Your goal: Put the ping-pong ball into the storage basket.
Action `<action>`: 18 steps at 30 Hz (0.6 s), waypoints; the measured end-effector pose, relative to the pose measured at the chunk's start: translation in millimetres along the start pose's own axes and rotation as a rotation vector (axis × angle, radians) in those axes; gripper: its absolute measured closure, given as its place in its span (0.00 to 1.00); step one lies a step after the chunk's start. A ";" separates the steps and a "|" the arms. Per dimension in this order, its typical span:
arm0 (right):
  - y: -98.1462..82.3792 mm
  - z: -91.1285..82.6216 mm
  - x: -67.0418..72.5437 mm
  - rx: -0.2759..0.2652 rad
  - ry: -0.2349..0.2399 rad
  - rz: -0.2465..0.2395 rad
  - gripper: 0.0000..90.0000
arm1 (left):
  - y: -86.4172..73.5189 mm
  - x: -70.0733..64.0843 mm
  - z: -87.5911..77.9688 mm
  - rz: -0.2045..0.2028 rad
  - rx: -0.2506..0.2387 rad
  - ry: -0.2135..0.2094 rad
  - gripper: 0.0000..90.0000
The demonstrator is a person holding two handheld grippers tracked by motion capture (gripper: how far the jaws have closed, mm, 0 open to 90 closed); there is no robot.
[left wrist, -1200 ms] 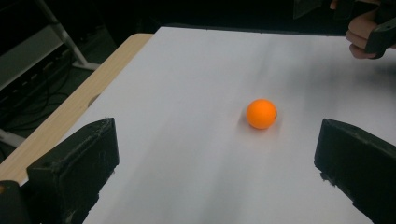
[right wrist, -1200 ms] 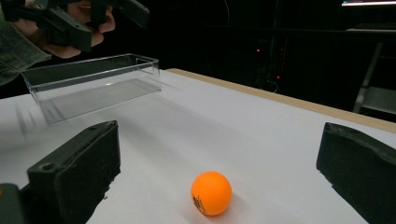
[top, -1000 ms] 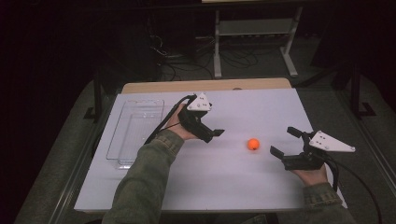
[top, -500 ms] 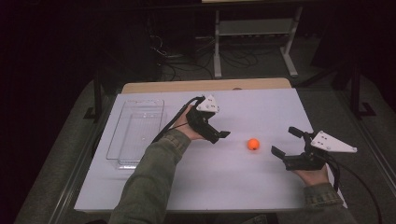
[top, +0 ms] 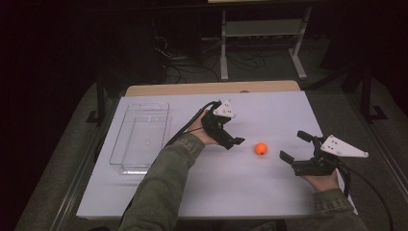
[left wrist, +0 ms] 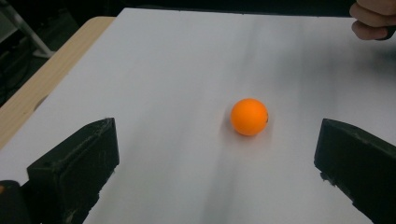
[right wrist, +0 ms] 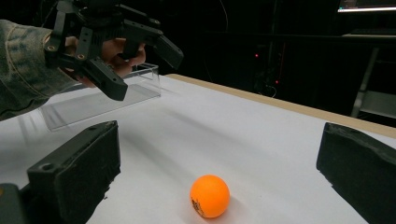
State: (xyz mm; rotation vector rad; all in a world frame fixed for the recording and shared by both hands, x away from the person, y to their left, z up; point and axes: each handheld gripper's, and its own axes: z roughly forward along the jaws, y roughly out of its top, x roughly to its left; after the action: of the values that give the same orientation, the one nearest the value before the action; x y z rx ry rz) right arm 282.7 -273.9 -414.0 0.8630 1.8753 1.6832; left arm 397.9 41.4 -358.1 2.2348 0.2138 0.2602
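White tabletop (top: 231, 183) under a dark room, high view: orange ball (top: 261, 148), round with no long axis, sits between left gripper (top: 235, 142) and right gripper (top: 294, 147), clear tray (top: 139, 139) well left. Left gripper view: jaws wide, empty, ball (left wrist: 249, 116) ahead unobstructed. Right gripper view: jaws wide, empty, ball (right wrist: 209, 196) close between them.

Left tool (top: 235, 142) moved closer to ball (top: 261, 148).

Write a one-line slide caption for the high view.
Left gripper open beside an orange ball, right gripper open nearby, clear tray at left.
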 end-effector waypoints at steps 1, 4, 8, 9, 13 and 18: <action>0.0 0.0 -0.1 0.000 0.000 0.000 0.00 | 0.6 -0.5 1.6 0.001 0.003 -0.004 0.00; 0.1 -0.3 -0.3 -0.001 0.000 0.001 0.00 | 2.0 -0.9 5.6 0.005 0.008 -0.009 0.00; 0.2 -0.4 -0.4 -0.003 0.000 0.001 0.00 | 3.7 -0.1 9.8 0.006 0.010 -0.016 0.00; 0.2 -0.4 -0.4 -0.002 -0.001 0.002 0.00 | 4.1 0.3 10.9 0.006 0.010 -0.017 0.00; 0.3 -0.2 -0.5 -0.002 0.000 0.002 0.00 | 5.2 1.4 15.1 0.010 0.013 -0.022 0.00; 0.3 -0.3 -0.8 -0.003 -0.001 0.002 0.00 | 6.5 1.8 21.8 0.008 0.013 -0.030 0.00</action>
State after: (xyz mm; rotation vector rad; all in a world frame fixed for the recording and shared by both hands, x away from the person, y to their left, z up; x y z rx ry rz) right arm 283.1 -274.7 -413.7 0.8649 1.8718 1.6865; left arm 405.7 21.5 -366.2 2.2517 0.1906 0.2298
